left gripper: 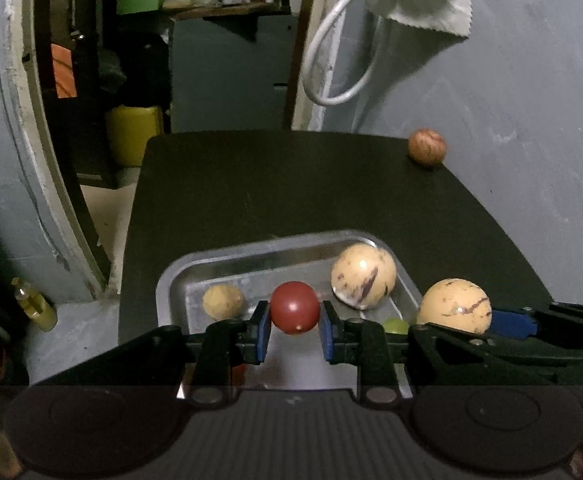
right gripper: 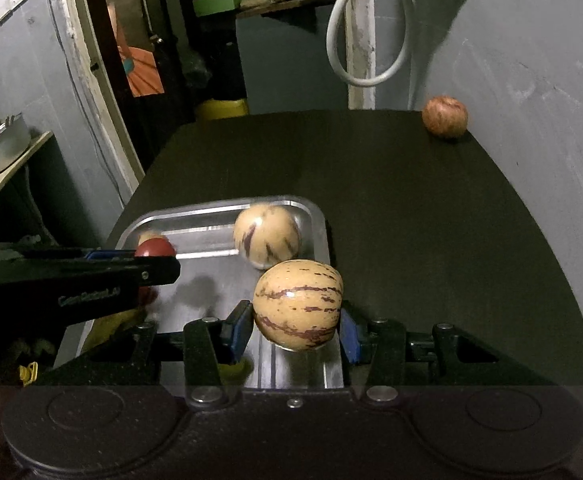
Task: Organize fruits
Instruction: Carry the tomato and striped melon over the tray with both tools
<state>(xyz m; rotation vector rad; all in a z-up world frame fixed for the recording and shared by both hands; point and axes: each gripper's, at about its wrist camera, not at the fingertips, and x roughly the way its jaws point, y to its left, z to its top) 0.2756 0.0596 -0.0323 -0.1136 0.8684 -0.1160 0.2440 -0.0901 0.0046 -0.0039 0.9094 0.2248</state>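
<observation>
Both tools were carrying fruit over the metal tray [right gripper: 319, 216]: the left tool [left gripper: 294, 330] clenched a small red fruit [left gripper: 294, 307], the right tool [right gripper: 296, 326] a striped melon [right gripper: 297, 304]. Next, probably, lowering and releasing them beside the second melon [right gripper: 267, 236]. One apple [right gripper: 444, 116] waited at the worktop's [right gripper: 431, 208] far right corner.

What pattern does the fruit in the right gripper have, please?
Cream fruit with dark purple streaks, clearest in the right wrist view.

Fruits in and around a metal tray [left gripper: 171, 280] on a dark bench [right gripper: 411, 200].
Red fruit [left gripper: 294, 307] and striped cream melon [right gripper: 297, 304] are held above the tray; a second striped melon [right gripper: 267, 236] and a tan fruit [left gripper: 222, 301] lie inside; a reddish apple [right gripper: 444, 116] sits at the bench's 1 o'clock corner.
</observation>
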